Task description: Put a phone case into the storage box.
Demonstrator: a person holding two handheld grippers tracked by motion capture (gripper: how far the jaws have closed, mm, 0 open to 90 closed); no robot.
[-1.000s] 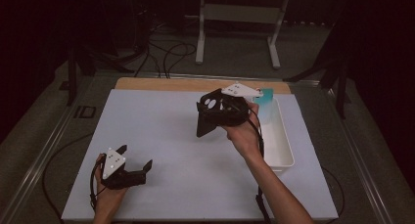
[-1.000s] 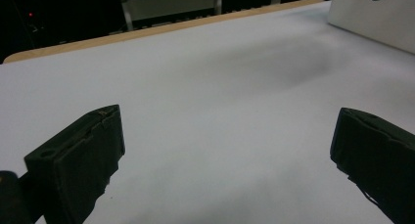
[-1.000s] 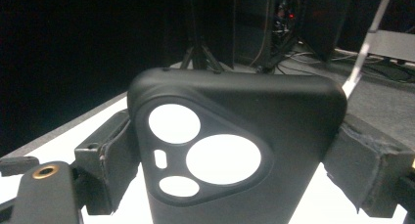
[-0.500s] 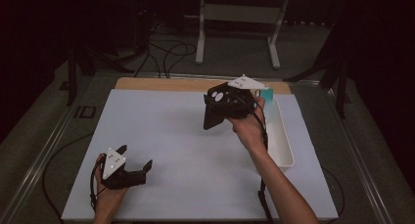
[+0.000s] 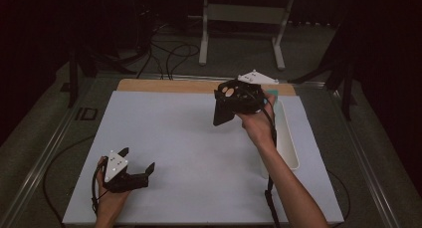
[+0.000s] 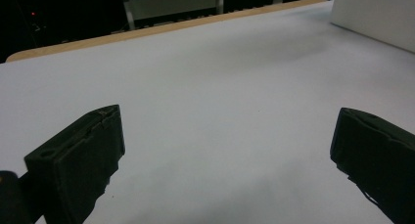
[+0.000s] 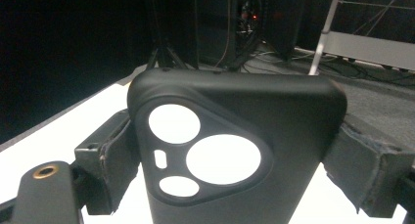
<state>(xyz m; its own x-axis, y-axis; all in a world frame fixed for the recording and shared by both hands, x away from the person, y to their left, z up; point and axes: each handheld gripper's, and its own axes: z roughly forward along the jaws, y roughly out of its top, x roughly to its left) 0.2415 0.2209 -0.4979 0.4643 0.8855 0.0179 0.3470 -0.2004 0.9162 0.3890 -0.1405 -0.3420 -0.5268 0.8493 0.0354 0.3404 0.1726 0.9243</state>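
A black phone case [image 7: 235, 150] with round camera cut-outs fills the right gripper view, clamped between the two black jaws. In the high view my right gripper [image 5: 234, 101] holds the phone case [image 5: 222, 112] in the air above the far right part of the white mat [image 5: 189, 138], shut on it. My left gripper [image 5: 137, 159] rests on the mat at the near left and is open. In the left gripper view the left gripper [image 6: 225, 160] has its jaws wide apart, with nothing but bare mat between them.
A long white tray [image 5: 287, 138] lies along the mat's right edge, just under the right forearm; its wall [image 6: 377, 13] shows in the left gripper view. A wooden strip [image 5: 164, 85] borders the far edge. Cables and a stand are on the floor behind.
My right gripper has carried the phone case a little to the right and farther back over the table. The left gripper has stayed where it was.
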